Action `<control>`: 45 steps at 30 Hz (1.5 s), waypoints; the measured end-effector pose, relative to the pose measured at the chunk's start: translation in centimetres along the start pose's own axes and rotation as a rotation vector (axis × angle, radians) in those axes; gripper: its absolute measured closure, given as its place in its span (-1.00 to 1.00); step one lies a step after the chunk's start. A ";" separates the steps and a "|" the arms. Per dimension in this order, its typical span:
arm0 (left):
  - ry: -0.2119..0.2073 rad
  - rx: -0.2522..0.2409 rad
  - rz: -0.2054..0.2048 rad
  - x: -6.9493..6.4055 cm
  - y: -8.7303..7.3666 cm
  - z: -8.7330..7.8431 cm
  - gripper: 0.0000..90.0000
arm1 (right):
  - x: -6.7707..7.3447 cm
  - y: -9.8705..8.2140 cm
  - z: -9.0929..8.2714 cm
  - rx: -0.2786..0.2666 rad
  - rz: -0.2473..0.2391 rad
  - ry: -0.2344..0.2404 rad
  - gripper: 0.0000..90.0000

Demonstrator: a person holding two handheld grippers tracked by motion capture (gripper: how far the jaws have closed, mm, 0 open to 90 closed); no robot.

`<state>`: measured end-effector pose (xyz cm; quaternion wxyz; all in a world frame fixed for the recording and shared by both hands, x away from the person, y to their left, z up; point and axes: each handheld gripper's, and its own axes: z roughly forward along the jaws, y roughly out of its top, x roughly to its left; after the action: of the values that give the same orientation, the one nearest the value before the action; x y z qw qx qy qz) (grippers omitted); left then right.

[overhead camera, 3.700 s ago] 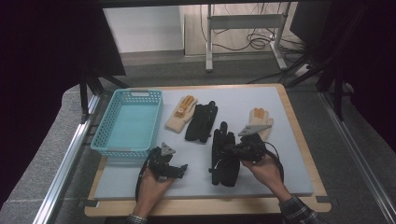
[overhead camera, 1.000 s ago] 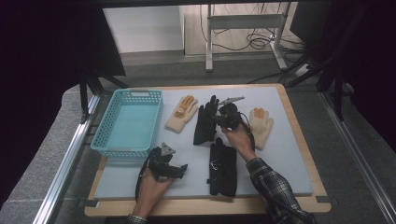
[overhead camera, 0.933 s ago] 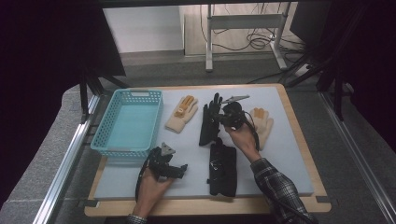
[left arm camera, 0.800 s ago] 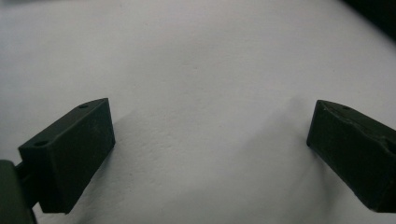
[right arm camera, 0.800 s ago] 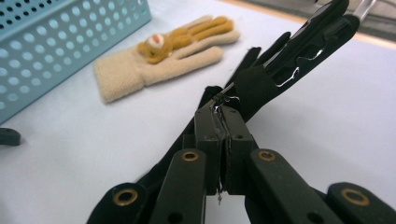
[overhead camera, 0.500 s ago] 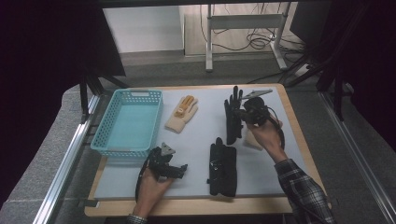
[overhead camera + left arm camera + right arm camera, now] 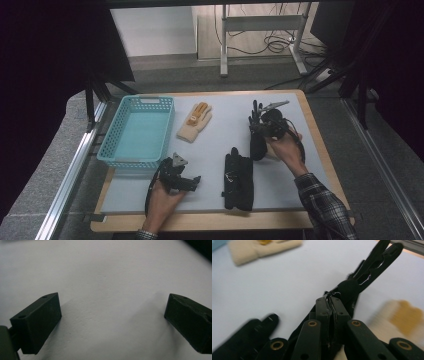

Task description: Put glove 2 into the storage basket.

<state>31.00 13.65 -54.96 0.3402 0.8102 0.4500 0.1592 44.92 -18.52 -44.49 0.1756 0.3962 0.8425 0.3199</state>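
I count two black gloves: one held up (image 7: pixel 257 135), one lying flat (image 7: pixel 238 180); I see two cream gloves, one near the basket (image 7: pixel 195 121), another blurred (image 7: pixel 398 318). One blue basket (image 7: pixel 137 131); two grippers (image 7: pixel 181 179) (image 7: pixel 260 122).

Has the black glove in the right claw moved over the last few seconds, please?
Yes. The black glove has travelled right, away from the blue basket, toward the table's right edge, clamped in the right claw.

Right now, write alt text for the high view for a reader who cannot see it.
A person's right gripper lifts a black glove above the right side of a grey mat. The left gripper rests open near the front edge. A second black glove, a cream glove and an empty blue basket lie on the mat.
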 end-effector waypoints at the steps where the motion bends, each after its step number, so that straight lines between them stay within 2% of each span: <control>1: 0.000 0.000 0.000 0.0 0.0 0.0 -0.97 | 1.2 0.5 0.9 -0.005 -0.009 0.033 0.84; 2: 0.000 0.000 0.000 0.0 0.0 0.0 -0.97 | 1.2 0.5 0.9 -0.005 -0.009 0.033 0.84; 3: 0.000 0.000 0.000 0.0 0.0 0.0 -0.97 | 1.9 0.7 1.3 -0.008 -0.021 0.047 0.79; 4: 0.000 0.000 0.000 0.0 0.0 0.0 -0.97 | 3.1 1.2 2.1 -0.009 -0.051 0.069 0.63; 6: 0.001 0.001 0.002 0.0 0.0 0.0 -0.97 | 3.6 1.3 2.4 -0.007 -0.066 0.063 0.58; 7: 0.001 0.004 0.003 0.0 0.0 0.0 -0.97 | 3.9 1.5 2.8 -0.013 -0.085 0.053 0.41; 8: 0.001 0.004 0.003 0.0 0.0 0.0 -0.97 | 3.9 1.5 2.8 -0.013 -0.085 0.053 0.41; 9: 0.001 0.004 0.002 0.0 0.0 0.0 -0.97 | 3.6 1.5 3.1 -0.011 -0.083 0.057 0.30; 11: 0.001 0.004 0.002 0.0 0.0 0.0 -0.97 | 3.4 1.4 3.2 -0.005 -0.085 0.060 0.25; 12: 0.001 0.004 0.002 0.0 0.0 0.0 -0.97 | 2.7 1.0 3.7 0.011 -0.090 0.066 0.15; 16: 0.001 0.002 0.001 0.0 0.0 0.0 -0.97 | 1.8 0.2 4.5 0.015 -0.094 0.061 0.02; 19: 0.001 0.002 0.001 0.0 0.0 0.0 -0.97 | 0.9 -0.7 5.8 0.001 -0.066 0.078 -0.01; 23: 0.000 0.001 0.000 0.0 0.0 0.0 -0.97 | 0.6 -1.0 7.1 0.003 -0.037 0.101 -0.01; 28: 0.000 -0.001 0.000 0.0 0.0 0.0 -0.97 | 0.8 -1.2 8.5 0.025 -0.078 0.088 -0.01; 29: 0.000 -0.001 0.000 0.0 0.0 0.0 -0.97 | 0.9 -1.1 8.5 0.029 -0.079 0.085 0.01; 33: 0.000 -0.001 0.000 0.0 0.0 0.0 -0.97 | 0.6 -0.9 8.7 0.058 -0.050 0.130 0.24; 34: 0.000 -0.001 0.000 0.0 0.0 0.0 -0.97 | 0.4 -0.9 8.6 0.058 -0.032 0.139 0.40; 35: 0.000 -0.001 0.000 0.0 0.0 0.0 -0.97 | 0.3 -1.0 8.5 0.055 -0.030 0.126 0.55; 36: 0.000 -0.001 0.000 0.0 0.0 0.0 -0.97 | 0.1 -1.1 8.5 0.050 -0.029 0.120 0.61; 38: 0.000 -0.001 0.000 0.0 0.0 0.0 -0.97 | -0.2 -1.3 8.4 0.041 0.009 0.139 0.75; 40: 0.000 -0.001 0.000 0.0 0.0 0.0 -0.97 | -0.2 -1.3 8.4 0.037 0.002 0.135 0.80; 43: 0.000 0.000 0.000 0.0 0.0 0.0 -0.97 | 0.4 -0.9 8.0 0.051 -0.022 0.100 0.84; 45: 0.000 0.000 0.000 0.0 0.0 0.0 -0.97 | 0.4 -0.8 7.8 0.045 -0.021 0.099 0.85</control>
<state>31.01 13.65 -54.97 0.3402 0.8102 0.4499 0.1592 48.50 -15.49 -50.76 0.1284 0.3748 0.8612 0.3183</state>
